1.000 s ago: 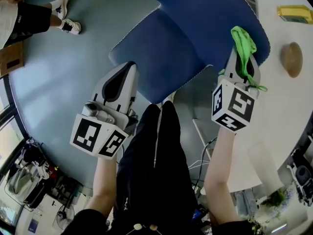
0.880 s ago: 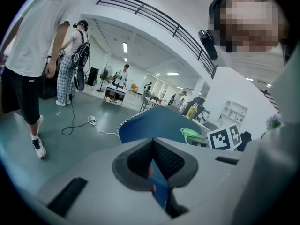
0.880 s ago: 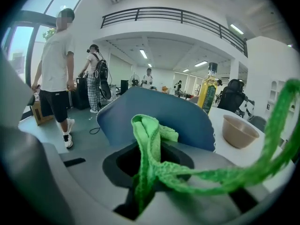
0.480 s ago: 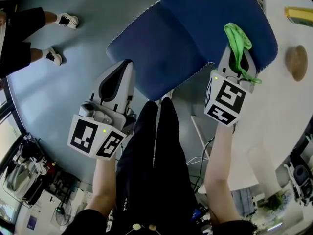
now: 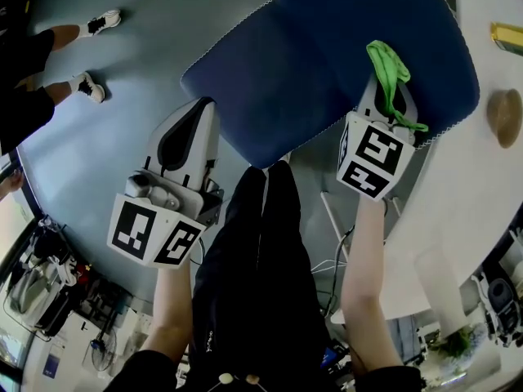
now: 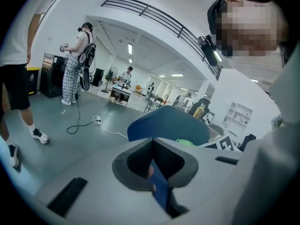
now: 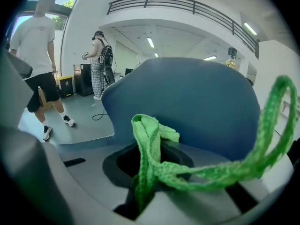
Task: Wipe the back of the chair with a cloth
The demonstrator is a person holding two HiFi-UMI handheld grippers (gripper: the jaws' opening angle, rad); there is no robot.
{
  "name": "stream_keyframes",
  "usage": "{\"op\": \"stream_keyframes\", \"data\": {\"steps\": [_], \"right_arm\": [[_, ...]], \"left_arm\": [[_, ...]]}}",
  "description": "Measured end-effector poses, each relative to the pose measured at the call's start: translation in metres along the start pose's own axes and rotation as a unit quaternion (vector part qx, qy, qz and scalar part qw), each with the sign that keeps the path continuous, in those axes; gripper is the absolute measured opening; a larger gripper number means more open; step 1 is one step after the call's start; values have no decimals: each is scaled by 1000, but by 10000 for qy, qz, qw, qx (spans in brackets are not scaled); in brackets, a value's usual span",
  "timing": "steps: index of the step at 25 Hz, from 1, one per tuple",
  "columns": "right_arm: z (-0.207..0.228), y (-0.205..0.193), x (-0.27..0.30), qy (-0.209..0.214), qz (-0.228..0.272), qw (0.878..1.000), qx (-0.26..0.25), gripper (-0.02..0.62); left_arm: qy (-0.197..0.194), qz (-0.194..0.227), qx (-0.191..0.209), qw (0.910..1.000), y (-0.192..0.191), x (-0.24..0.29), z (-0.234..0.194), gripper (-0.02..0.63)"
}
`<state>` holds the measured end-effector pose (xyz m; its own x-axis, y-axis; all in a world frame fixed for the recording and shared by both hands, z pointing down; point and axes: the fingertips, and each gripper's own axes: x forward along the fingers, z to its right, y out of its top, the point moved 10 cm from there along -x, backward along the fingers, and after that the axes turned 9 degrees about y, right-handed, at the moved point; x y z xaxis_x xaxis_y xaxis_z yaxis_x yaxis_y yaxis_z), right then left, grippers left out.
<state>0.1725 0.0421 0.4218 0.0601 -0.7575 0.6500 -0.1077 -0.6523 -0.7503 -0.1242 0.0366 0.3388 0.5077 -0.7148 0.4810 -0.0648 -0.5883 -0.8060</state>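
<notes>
Left arm: the forearm comes up from the bottom of the head view. The left gripper [image 5: 203, 106] points upward, and its tip is at the lower left edge of the blue chair [image 5: 278, 72].
Left jaws: closed together, the tips meet. A blue strip shows in the hollow behind them, and I cannot tell what it is.
Right arm: the forearm rises at the lower right of the head view. The right gripper [image 5: 384, 88] lies over the chair back [image 5: 351, 15], right of centre.
Right jaws: clamped on the green cloth [image 5: 386, 65]. One fold stands up out of them, and a thin loop swings to the right side of the right gripper view.
Cloth and chair: the cloth is just in front of the chair back; I cannot tell if it touches.
Cut off: the upper edge of the head view cuts the chair back. The right edge cuts the white table [image 5: 482, 186] and a yellow thing [image 5: 508, 36] on it.
Hard to make out: a brown rounded thing [image 5: 504, 117] on the table.
</notes>
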Motion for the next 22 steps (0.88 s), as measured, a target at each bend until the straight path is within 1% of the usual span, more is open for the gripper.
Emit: {"op": "stream_keyframes", "data": {"steps": [5,11,22], "right_arm": [[-11,-10,17,85,-221,9997,-14,44],[-20,-33,39,189,-492,9983,232,44],[-34,-72,70,306,-838,9959,164,44]], "left_arm": [[14,-14,-40,10000,-1,4,-8,2],[38,-52,-55,10000,-5,13,-18,2],[-6,-40,-13,10000,-6,20,-20,2]]}}
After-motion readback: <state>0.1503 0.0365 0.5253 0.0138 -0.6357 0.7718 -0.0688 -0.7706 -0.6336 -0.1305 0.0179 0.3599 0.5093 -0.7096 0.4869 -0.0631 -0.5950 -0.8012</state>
